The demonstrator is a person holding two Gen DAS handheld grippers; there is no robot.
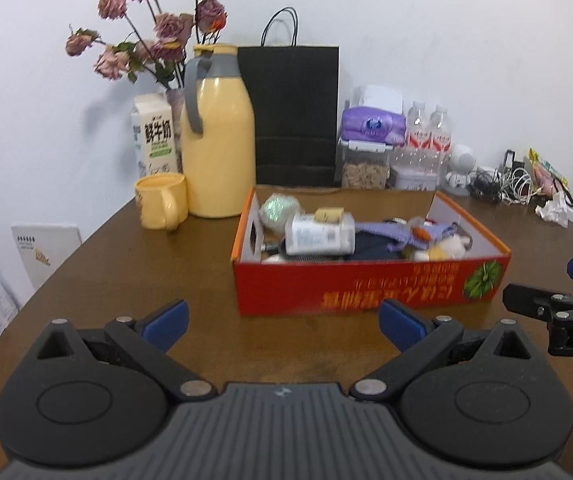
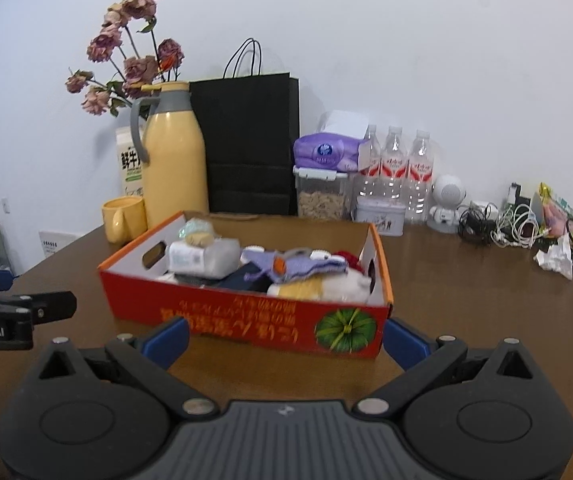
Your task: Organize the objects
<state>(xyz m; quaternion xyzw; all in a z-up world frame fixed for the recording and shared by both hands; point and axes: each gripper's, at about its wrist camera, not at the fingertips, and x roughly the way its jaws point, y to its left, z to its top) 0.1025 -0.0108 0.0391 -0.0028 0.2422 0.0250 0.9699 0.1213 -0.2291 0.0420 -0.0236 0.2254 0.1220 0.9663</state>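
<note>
A red cardboard box [image 1: 366, 284] [image 2: 246, 320] sits in the middle of the brown table, filled with several items: a white bottle [image 1: 320, 236] [image 2: 202, 258], a purple knitted piece [image 1: 402, 232] [image 2: 298, 266] and a pale plush toy [image 2: 322, 286]. My left gripper [image 1: 284, 320] is open, held back from the box's near left side, nothing between its blue-tipped fingers. My right gripper [image 2: 286, 338] is open too, its fingers spread just in front of the box's near wall. Each gripper shows at the edge of the other's view.
Along the back wall stand a yellow thermos jug [image 1: 218, 140], a yellow mug [image 1: 162, 206], a milk carton [image 1: 154, 136], a vase of dried roses, a black paper bag [image 1: 292, 116], a tissue pack, water bottles [image 2: 394, 168], a tin and tangled cables [image 2: 502, 224]. Bare tabletop [image 2: 486, 300] lies right of the box.
</note>
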